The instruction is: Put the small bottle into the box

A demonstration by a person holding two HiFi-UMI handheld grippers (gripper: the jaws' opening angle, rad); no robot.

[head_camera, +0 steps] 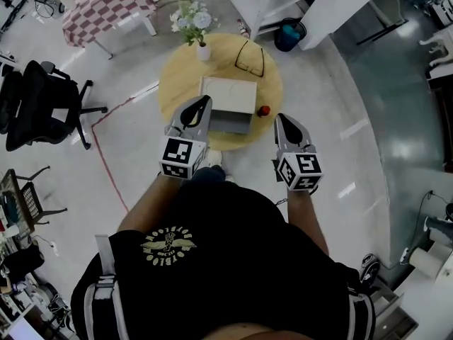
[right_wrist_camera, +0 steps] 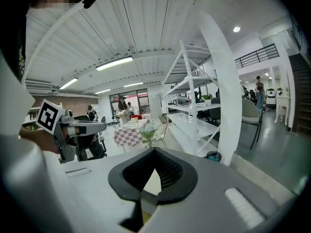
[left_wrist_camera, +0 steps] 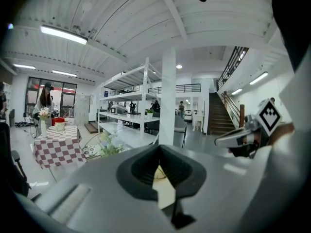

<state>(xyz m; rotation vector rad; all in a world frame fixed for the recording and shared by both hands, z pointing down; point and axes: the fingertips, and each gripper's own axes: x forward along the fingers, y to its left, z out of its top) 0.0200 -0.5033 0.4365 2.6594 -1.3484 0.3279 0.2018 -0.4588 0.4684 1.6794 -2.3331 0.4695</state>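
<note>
Small red bottle (head_camera: 263, 110): one item, standing on the round wooden surface (head_camera: 177, 83), just beside the right side of the pale rectangular box (head_camera: 228, 95) and outside it.

Left gripper (head_camera: 202, 105): grey, with a marker cube at its rear. You hold its jaws clenched together with nothing between them. In the head view its tip overlaps the box's left side.

Right gripper (head_camera: 282, 121): you hold its jaws clenched too, and it is empty. It sits near the surface's right edge, close to the bottle but apart from it.

Also on the surface: a white vase of pale flowers (head_camera: 202, 50) at the far rim and dark-framed spectacles (head_camera: 249, 59) beyond the box.

On the floor: a black office chair (head_camera: 39, 98) and a table under a red-and-white checked cloth (head_camera: 106, 6).
</note>
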